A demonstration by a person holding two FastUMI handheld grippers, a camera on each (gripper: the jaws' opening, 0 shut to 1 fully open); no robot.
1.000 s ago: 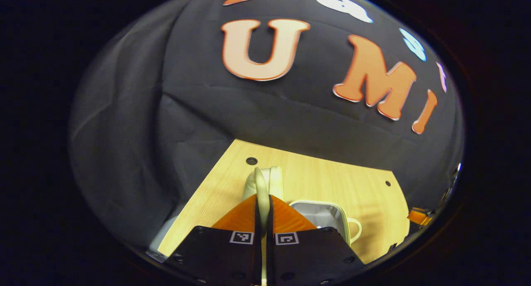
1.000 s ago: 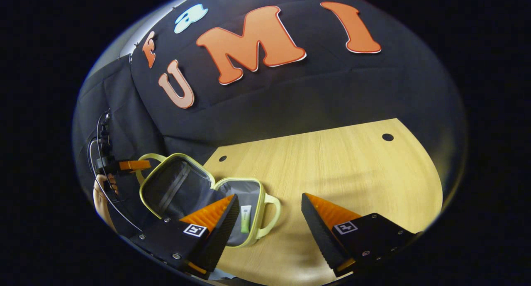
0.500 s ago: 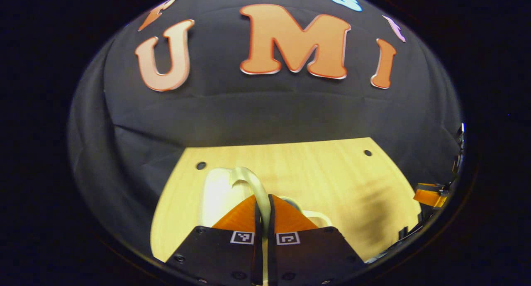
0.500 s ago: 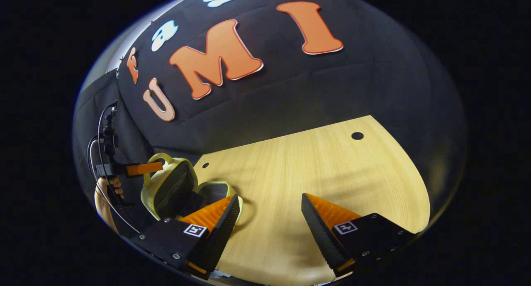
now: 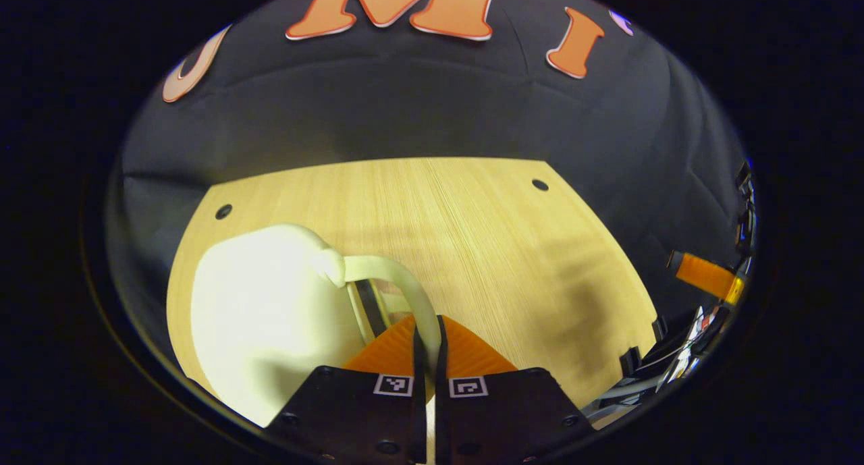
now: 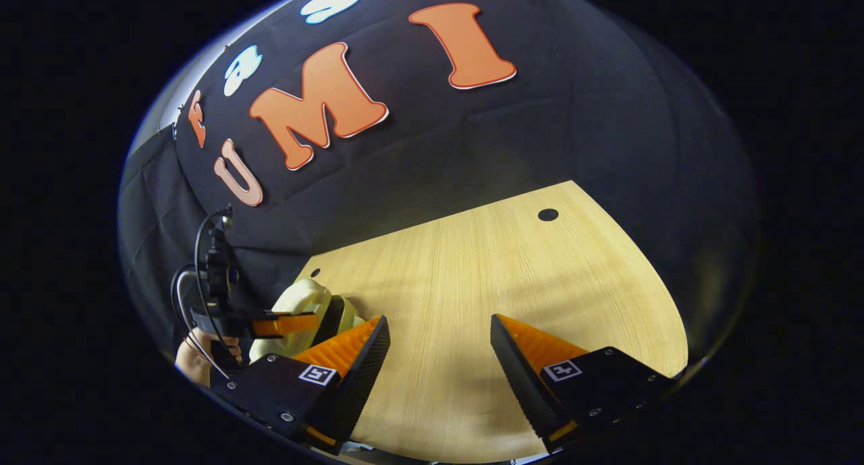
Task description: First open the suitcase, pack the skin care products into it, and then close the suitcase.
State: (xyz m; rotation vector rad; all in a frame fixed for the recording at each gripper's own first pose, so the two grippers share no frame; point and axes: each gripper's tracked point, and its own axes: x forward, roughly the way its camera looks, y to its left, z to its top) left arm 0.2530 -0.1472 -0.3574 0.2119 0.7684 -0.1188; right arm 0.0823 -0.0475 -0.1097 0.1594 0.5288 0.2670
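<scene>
Watching the left gripper [image 5: 428, 330] pinch the handle [image 5: 398, 283] of the pale suitcase [image 5: 263, 316], lid nearly down on the table [image 5: 486, 235]. Right gripper [image 6: 439, 337] hangs open (idle). Seam probably still gapes; letting go early might spring it open.

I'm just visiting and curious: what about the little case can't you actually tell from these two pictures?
- Contents: the lid covers them in the left gripper view.
- Fully shut or not: the left tool pinching the handle hides that rim.
- In the right gripper view the case is small, partly behind the right tool.
</scene>
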